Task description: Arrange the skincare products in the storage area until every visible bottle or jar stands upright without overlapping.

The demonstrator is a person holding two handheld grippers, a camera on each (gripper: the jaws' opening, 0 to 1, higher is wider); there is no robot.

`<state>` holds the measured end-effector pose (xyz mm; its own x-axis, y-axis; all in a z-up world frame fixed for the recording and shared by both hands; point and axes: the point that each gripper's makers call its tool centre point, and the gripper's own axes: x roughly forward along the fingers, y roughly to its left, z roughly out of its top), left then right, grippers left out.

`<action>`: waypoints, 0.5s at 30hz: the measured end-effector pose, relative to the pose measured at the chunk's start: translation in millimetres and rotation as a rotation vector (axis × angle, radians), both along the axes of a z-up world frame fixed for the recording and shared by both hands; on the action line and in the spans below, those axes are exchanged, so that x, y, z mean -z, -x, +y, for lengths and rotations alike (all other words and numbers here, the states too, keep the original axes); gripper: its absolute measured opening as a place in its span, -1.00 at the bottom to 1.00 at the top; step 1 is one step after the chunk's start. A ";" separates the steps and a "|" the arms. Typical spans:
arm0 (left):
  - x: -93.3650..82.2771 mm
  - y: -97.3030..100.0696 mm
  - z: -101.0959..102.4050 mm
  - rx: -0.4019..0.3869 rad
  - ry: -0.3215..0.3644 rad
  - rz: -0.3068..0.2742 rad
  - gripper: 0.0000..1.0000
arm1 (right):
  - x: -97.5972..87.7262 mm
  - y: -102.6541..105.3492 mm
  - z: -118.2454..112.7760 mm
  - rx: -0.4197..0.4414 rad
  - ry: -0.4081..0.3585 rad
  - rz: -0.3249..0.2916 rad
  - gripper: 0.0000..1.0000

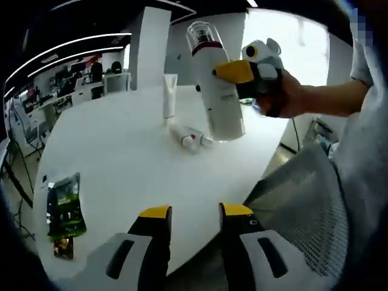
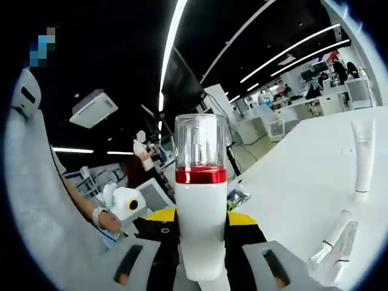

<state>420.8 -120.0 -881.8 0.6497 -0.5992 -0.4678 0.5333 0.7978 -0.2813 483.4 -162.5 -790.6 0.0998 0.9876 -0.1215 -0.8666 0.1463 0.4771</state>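
A tall white bottle (image 1: 219, 91) with a clear cap and a red band is clamped in my right gripper (image 1: 239, 74), which comes in from the right. It leans slightly, with its base low over the white table (image 1: 121, 157); I cannot tell whether it touches. In the right gripper view the same bottle (image 2: 200, 206) stands between the yellow jaws of the right gripper (image 2: 201, 219). A white tube (image 1: 170, 96) stands upright behind it. Two small tubes (image 1: 191, 140) lie flat beside the bottle's base. My left gripper (image 1: 195, 212) hangs open over the near table edge, holding nothing.
A green packet (image 1: 64, 206) lies near the table's left edge. A grey mesh chair (image 1: 303, 200) stands at the right, by the person's arm (image 1: 330, 100). The upright tube (image 2: 364, 154) and the lying small tubes (image 2: 333, 242) show at the right of the right gripper view.
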 end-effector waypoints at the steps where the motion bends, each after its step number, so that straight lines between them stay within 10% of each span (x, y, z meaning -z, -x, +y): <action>1: -11.5 -4.4 -3.5 -0.016 0.083 -0.004 -0.39 | -1.0 1.5 -0.2 0.001 -0.005 0.002 -0.55; 7: -65.9 -19.6 -25.4 -0.044 0.435 -0.082 0.20 | -10.1 9.6 -0.6 -0.008 -0.039 0.012 -0.55; 15: -80.9 -18.6 -63.0 0.089 0.493 -0.060 0.20 | -21.4 31.6 6.3 -0.127 -0.074 0.010 -0.54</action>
